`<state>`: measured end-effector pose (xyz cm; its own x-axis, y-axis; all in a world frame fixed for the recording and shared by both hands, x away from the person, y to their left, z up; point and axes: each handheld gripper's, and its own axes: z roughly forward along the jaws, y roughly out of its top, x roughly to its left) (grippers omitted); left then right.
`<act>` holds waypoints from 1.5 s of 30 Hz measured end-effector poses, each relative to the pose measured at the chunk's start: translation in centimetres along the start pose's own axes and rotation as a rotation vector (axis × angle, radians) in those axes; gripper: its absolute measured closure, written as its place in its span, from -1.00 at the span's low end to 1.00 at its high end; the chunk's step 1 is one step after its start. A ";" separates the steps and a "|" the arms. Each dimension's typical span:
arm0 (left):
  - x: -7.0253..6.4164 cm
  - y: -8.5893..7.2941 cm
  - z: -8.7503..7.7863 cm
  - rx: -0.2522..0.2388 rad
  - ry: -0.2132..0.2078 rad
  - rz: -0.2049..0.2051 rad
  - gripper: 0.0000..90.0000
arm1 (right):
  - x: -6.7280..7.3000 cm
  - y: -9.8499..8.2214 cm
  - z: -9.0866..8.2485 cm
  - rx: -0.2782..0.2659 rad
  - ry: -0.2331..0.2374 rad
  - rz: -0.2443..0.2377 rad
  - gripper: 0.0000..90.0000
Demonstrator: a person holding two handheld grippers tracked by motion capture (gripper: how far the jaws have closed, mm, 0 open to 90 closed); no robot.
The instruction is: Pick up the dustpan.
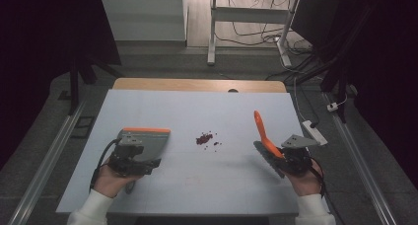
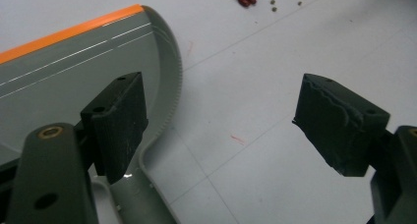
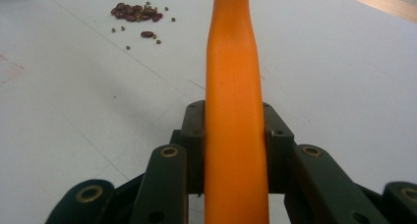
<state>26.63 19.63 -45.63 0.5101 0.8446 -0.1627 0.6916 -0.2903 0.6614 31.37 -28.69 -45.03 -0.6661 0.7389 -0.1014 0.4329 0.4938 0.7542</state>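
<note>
Beans lie mid-counter, between both tools. Right gripper has jaws clamped on the orange brush handle; left gripper jaws stand apart beside the dustpan. Recommendation: secure the dustpan firmly, lip flat, before sweeping.

Grey dustpan, orange-handled brush

White-topped table — on it a small heap of red beans and a grey dustpan.
</note>
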 end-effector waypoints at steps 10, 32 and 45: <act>1.2 -0.3 -0.7 0.030 0.041 -0.116 -0.58 | 0.2 0.1 0.0 0.002 0.005 -0.006 0.55; 4.0 -3.4 0.0 0.132 0.058 -0.291 -0.58 | 0.6 -0.1 0.6 0.025 0.010 -0.015 0.55; 4.1 -4.3 2.1 0.196 0.072 -0.301 -0.56 | 0.7 -0.2 0.9 0.041 0.014 -0.019 0.55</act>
<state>26.81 23.35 -50.72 0.2366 0.9327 -0.2724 0.8938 -0.0990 0.4375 31.37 -27.88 -45.82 -0.6829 0.7228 -0.1062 0.4445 0.5264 0.7247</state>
